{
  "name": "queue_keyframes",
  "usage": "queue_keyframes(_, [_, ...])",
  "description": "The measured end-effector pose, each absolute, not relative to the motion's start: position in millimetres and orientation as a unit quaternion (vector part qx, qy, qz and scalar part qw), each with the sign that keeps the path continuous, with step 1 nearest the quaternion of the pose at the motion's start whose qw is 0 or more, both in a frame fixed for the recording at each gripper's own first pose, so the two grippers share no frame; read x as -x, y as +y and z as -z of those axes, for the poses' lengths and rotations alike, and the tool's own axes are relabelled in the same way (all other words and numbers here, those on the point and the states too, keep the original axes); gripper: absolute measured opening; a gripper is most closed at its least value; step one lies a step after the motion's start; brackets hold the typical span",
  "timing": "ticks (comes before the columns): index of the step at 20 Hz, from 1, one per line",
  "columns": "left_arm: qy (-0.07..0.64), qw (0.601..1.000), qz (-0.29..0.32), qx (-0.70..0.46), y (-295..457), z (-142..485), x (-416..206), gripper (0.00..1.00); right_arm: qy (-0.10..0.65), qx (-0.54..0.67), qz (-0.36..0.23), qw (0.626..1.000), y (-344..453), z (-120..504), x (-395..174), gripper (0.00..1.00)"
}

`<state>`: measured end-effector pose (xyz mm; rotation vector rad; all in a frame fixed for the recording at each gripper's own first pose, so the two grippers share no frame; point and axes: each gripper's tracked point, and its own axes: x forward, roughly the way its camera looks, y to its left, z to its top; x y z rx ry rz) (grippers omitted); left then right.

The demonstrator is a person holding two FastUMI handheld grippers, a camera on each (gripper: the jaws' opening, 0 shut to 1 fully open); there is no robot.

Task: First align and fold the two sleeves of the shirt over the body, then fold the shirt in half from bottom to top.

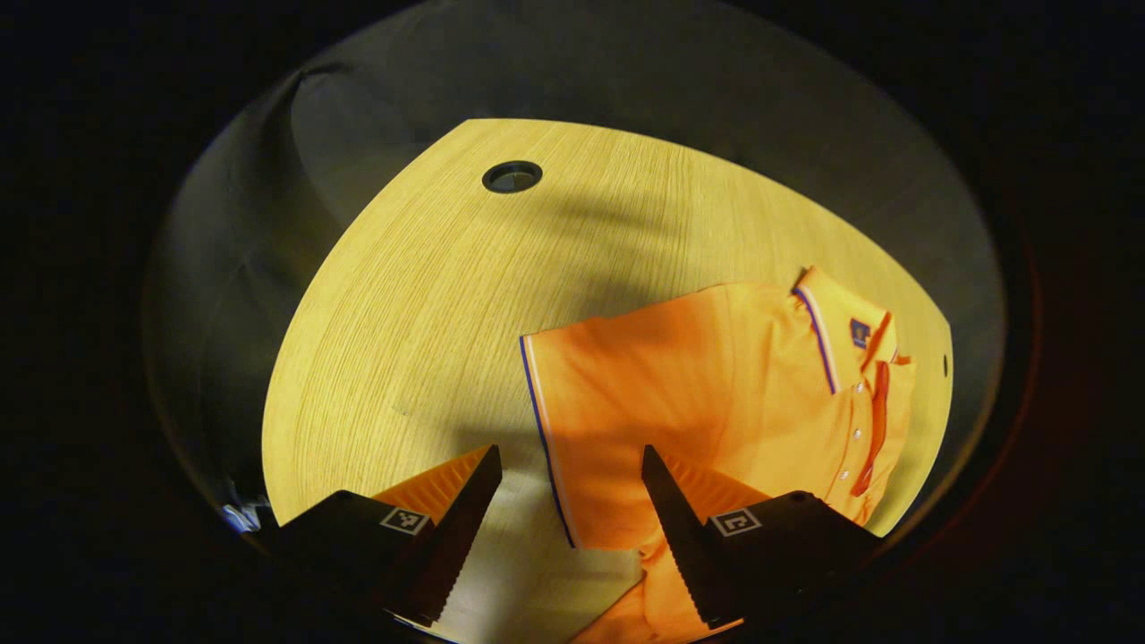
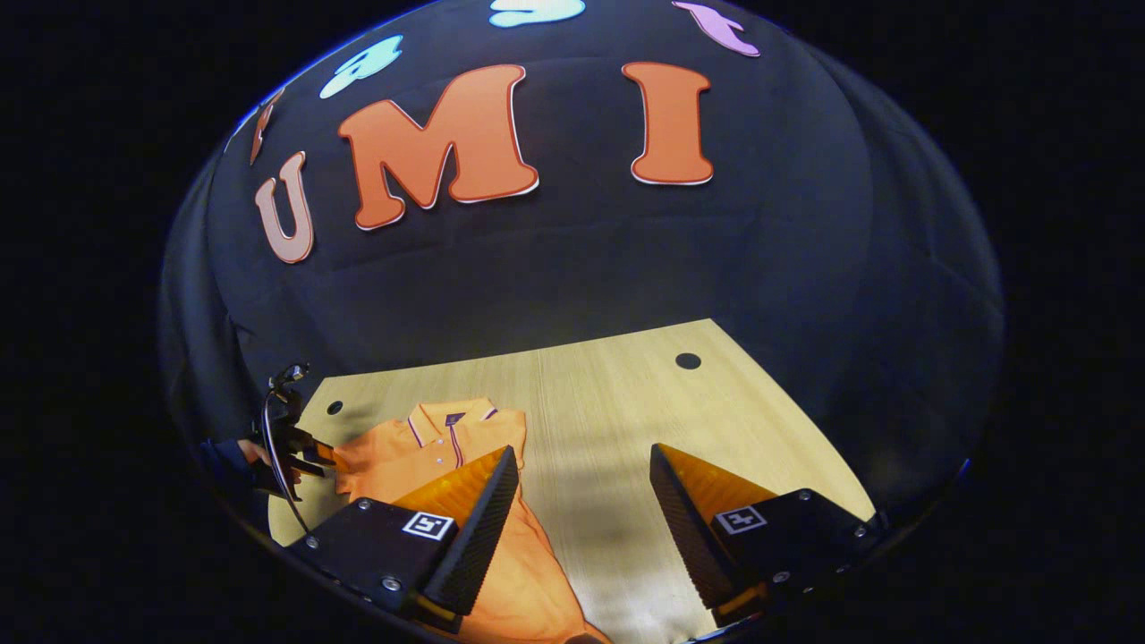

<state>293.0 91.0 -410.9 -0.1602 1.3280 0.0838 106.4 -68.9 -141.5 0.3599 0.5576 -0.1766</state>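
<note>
Here, the orange polo shirt (image 1: 716, 394) is lying at lower right on the wooden table (image 1: 429, 313); left gripper (image 1: 572, 465) and right gripper (image 2: 586, 465) are hovering, fingers apart.

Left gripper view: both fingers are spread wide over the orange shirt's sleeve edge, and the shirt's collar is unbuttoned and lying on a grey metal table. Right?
Not quite. The left gripper view shows the table is light wood, not grey metal. The rest holds: the left gripper is spread over the shirt.
</note>
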Motion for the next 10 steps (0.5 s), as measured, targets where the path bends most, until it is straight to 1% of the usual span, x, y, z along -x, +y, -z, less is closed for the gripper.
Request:
queue_keyframes(1, [0.624,0.778,-0.037,0.064,90.2,414.0,-293.4,0.97,0.27,-0.173,0.094,0.942,-75.2,138.7,-100.8,0.91])
queue_keyframes(2, [0.625,0.777,-0.033,0.06,88.6,412.7,-294.9,0.99,0.269,-0.171,0.1,0.943,-80.7,136.3,-95.9,0.91])
queue_keyframes(3, [0.619,0.783,-0.036,0.053,88.8,413.3,-303.4,0.98,0.268,-0.169,0.105,0.943,-85.2,134.3,-92.4,0.92])
queue_keyframes(4, [0.623,0.78,-0.033,0.04,89.8,413.0,-305.6,0.93,0.268,-0.166,0.11,0.943,-89.5,134.0,-88.9,0.92])
queue_keyframes(5, [0.621,0.782,-0.032,0.038,92.1,412.1,-308.3,0.91,0.269,-0.164,0.113,0.942,-91.2,133.7,-85.1,0.92])
queue_keyframes(8, [0.632,0.771,-0.028,0.068,90.2,411.3,-311.7,0.9,0.274,-0.165,0.124,0.939,-98.3,138.4,-76.5,0.92])
queue_keyframes(10, [0.638,0.768,-0.011,0.056,87.5,411.1,-311.0,0.88,0.269,-0.173,0.129,0.939,-100.5,139.2,-70.6,0.92])
